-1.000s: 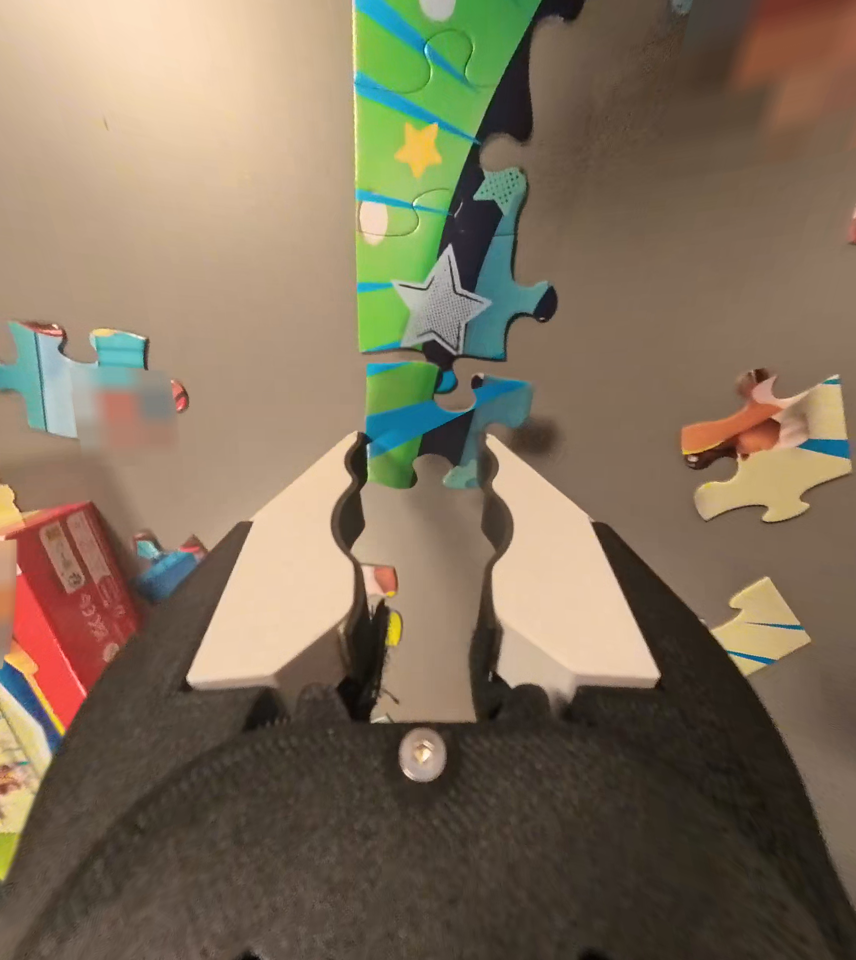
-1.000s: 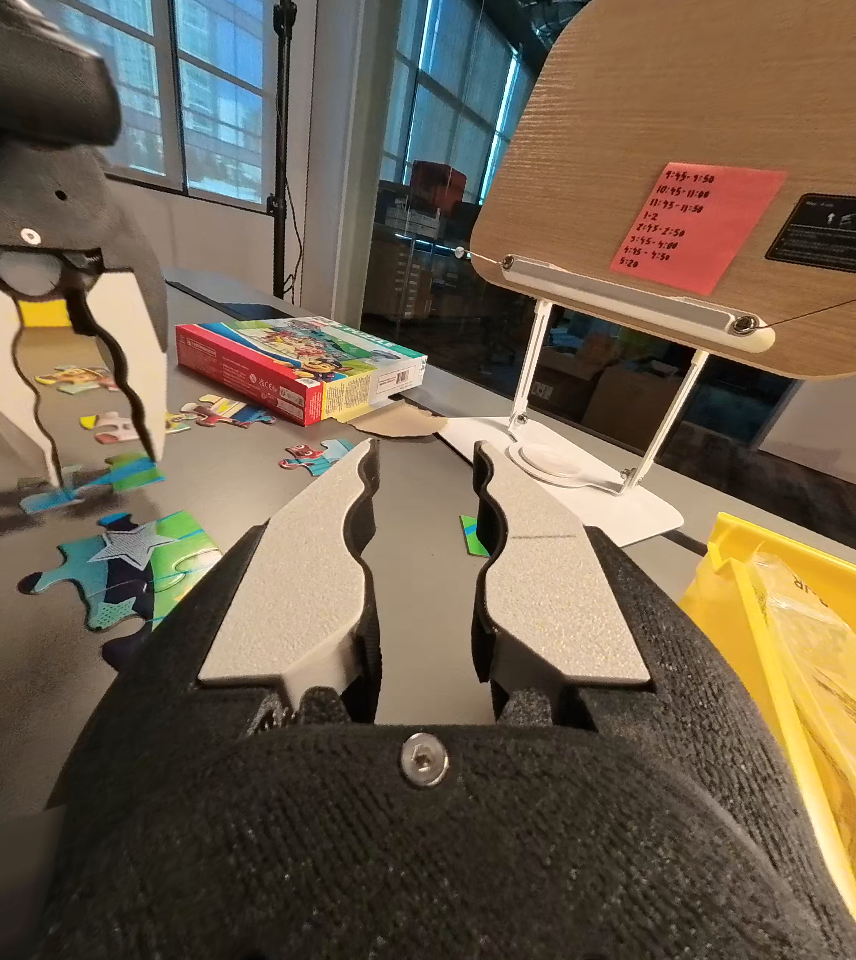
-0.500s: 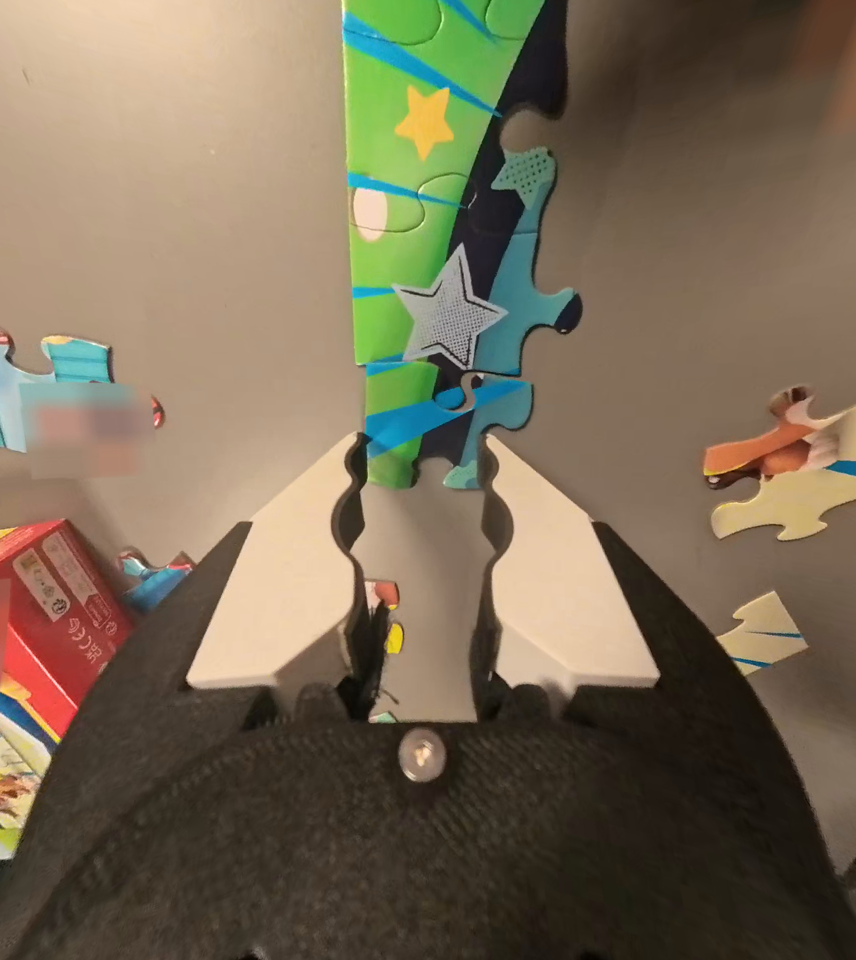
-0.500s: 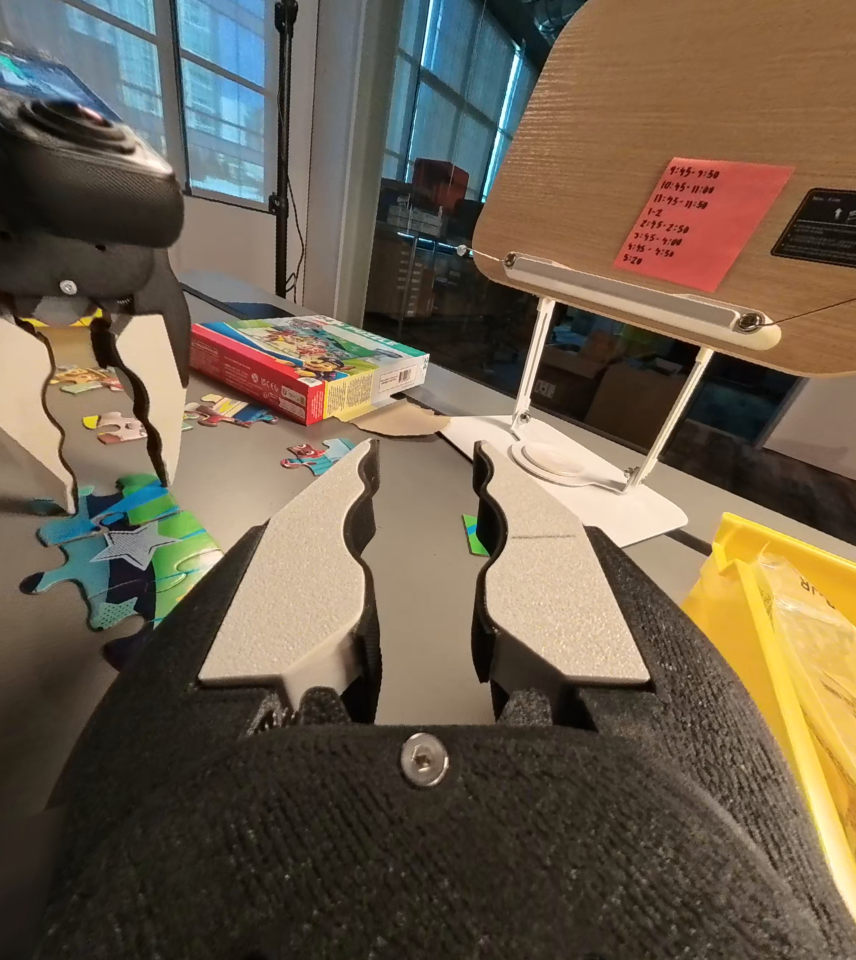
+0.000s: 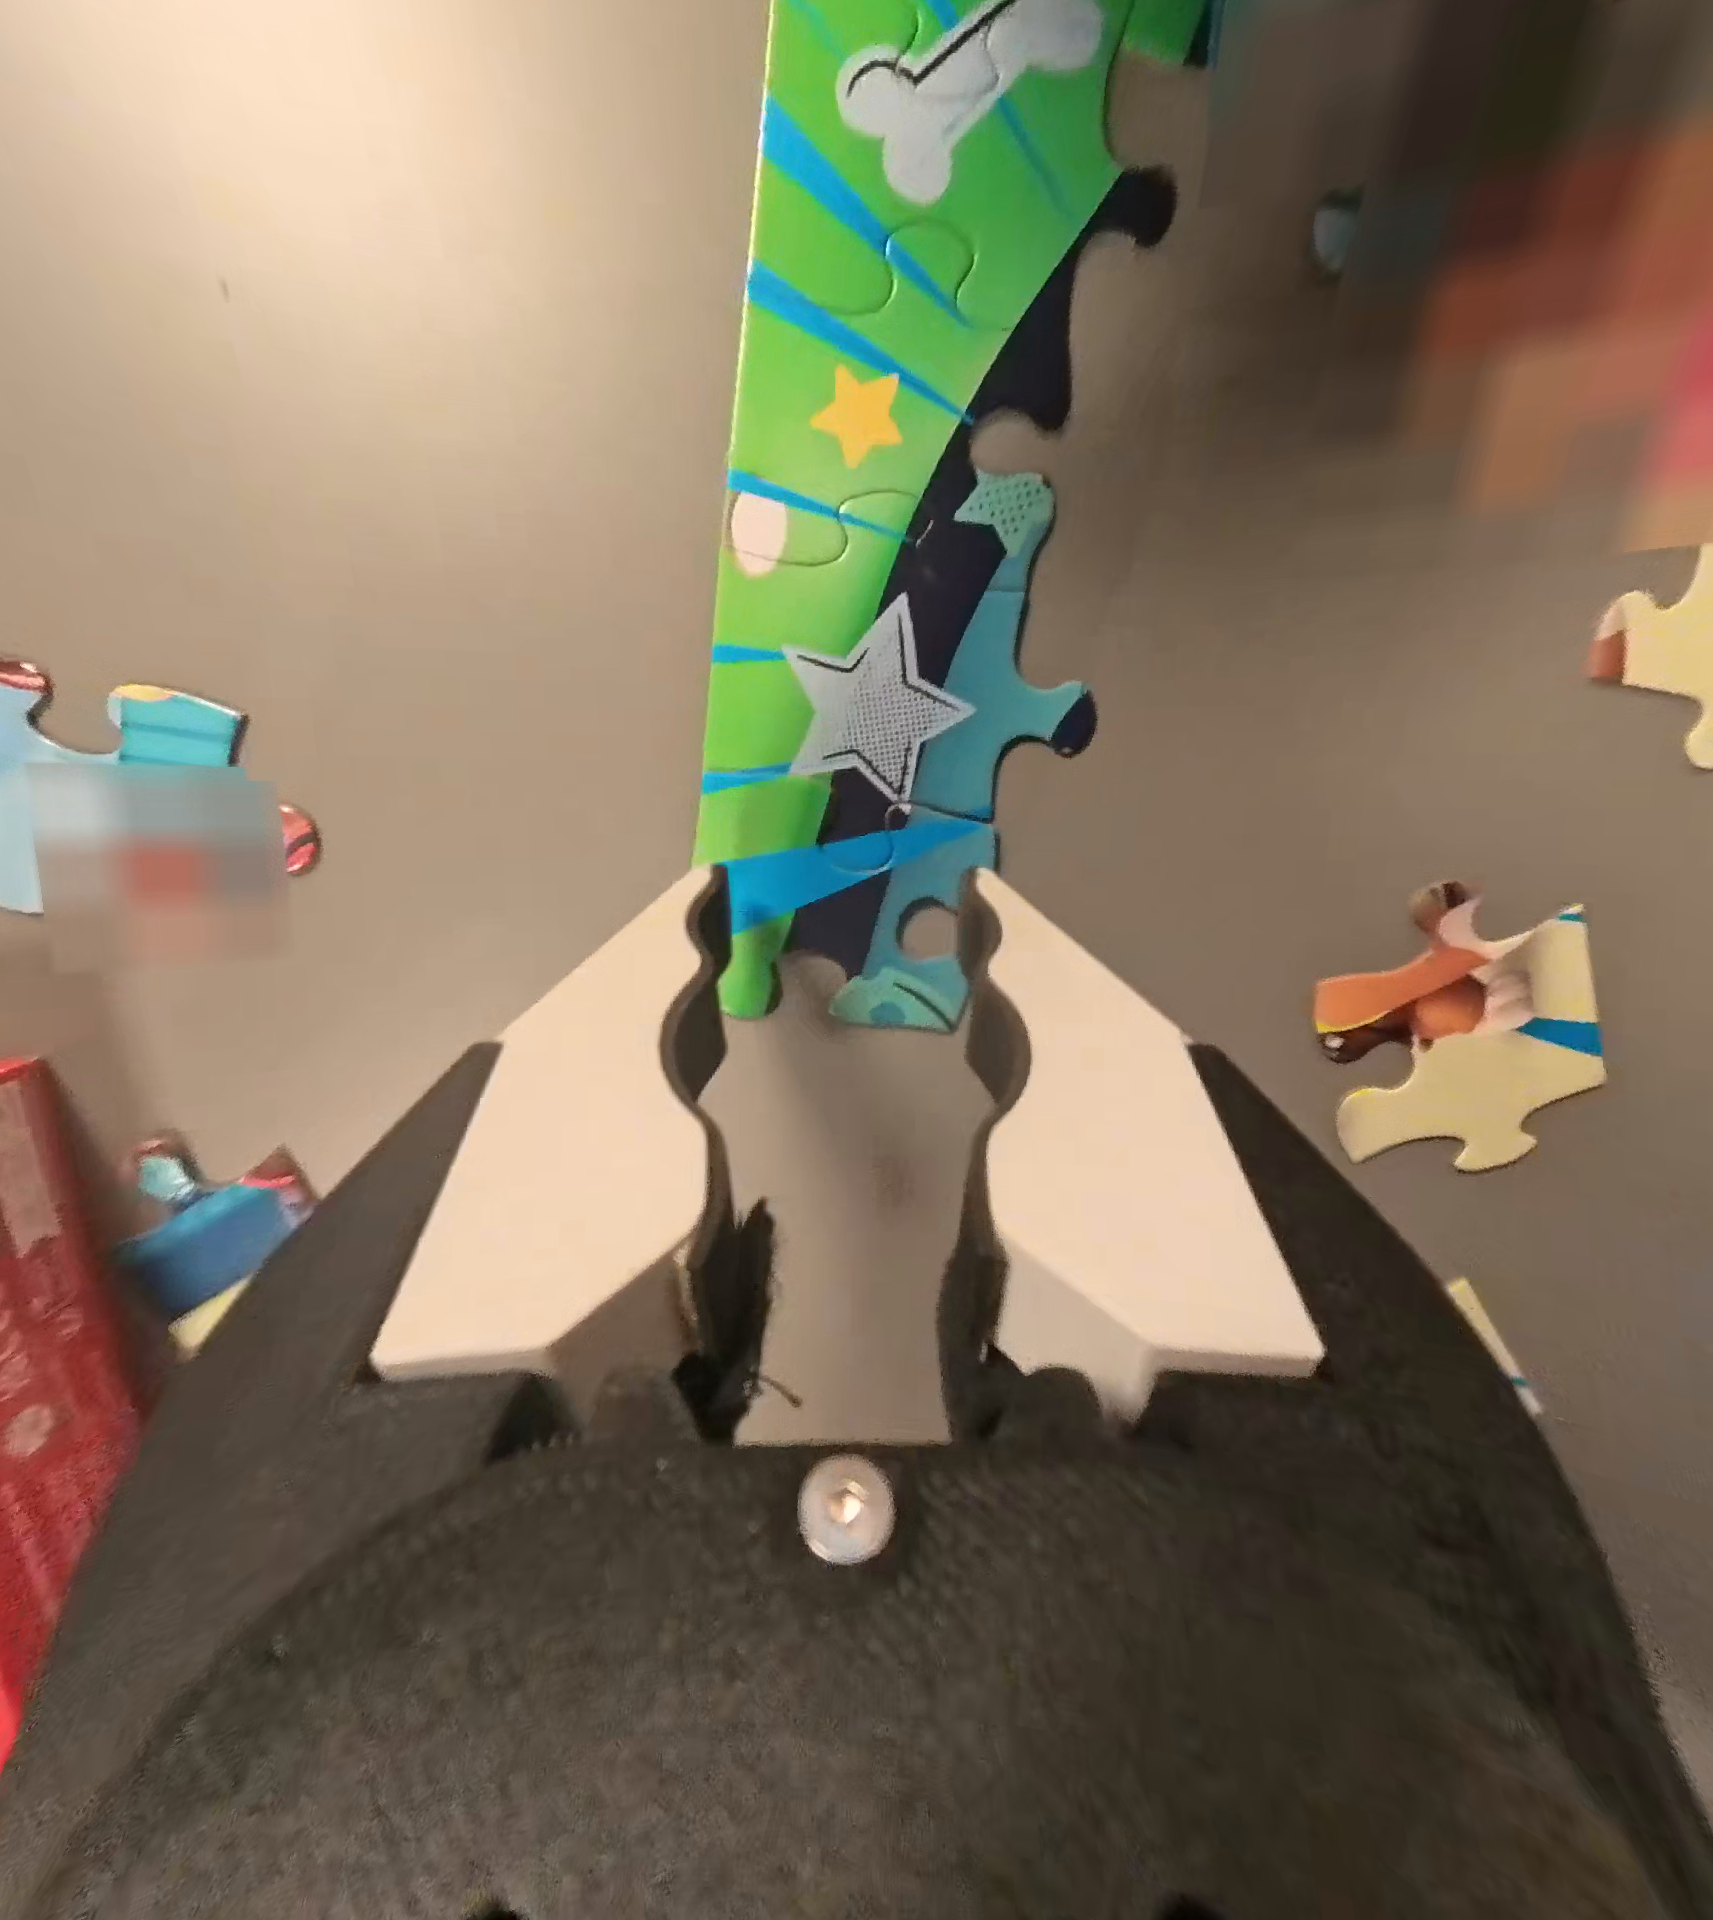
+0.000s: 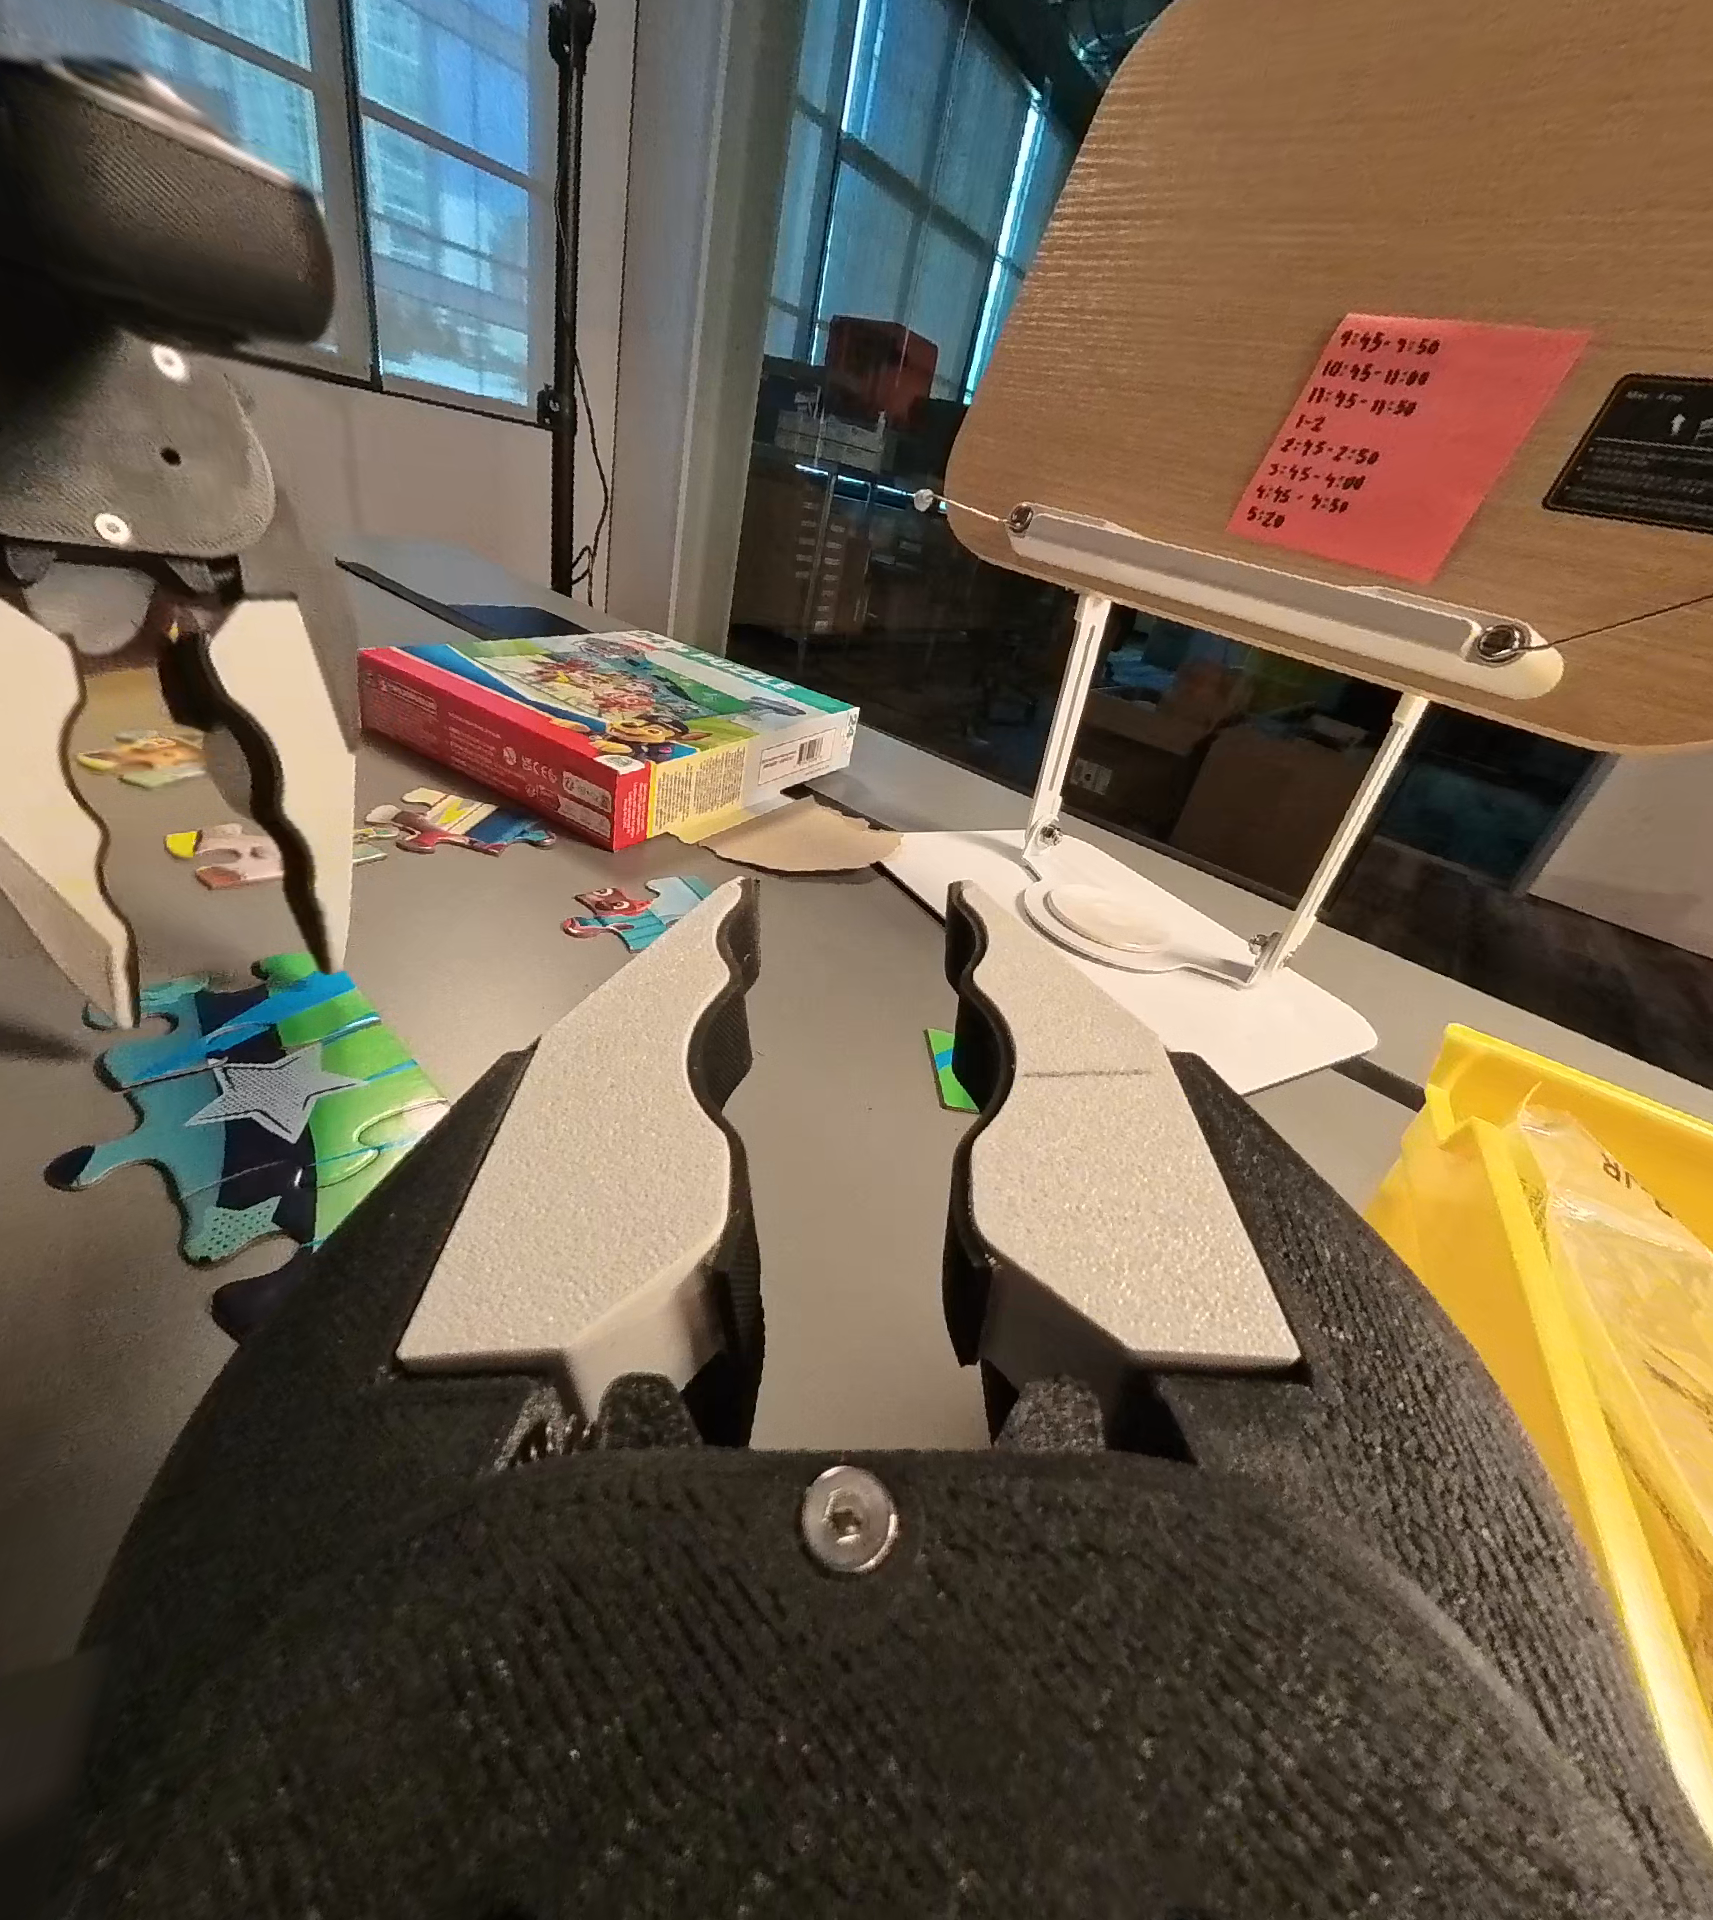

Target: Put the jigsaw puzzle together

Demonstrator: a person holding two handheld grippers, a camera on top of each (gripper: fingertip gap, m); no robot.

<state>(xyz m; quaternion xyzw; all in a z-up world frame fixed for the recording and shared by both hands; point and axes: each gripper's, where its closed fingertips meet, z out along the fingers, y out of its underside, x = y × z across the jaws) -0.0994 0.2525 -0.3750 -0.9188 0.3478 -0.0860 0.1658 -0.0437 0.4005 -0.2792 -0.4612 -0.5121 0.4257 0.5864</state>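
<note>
The end puzzle piece [image 5: 862,914], green, blue and navy, lies joined to the assembled puzzle strip [image 5: 862,468] on the grey desk [image 5: 312,416]. The left gripper [image 5: 844,883] straddles it, fingers [image 5: 613,1039] parted on either side; whether the pads press it I cannot tell. The right gripper [image 6: 850,904] hovers with moderately parted fingers holding nothing, near the puzzle box [image 6: 613,727], loose pieces [image 6: 634,909] and a yellow bin [image 6: 1610,1195].

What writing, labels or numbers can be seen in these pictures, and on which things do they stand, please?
I name the bearers only, not their wording.
Pink note on the wooden board: handwritten lines of numbers.
Black label: white print, too small.
Puzzle box: title, barcode, small marks.
Yellow bag: partial dark print.
</note>
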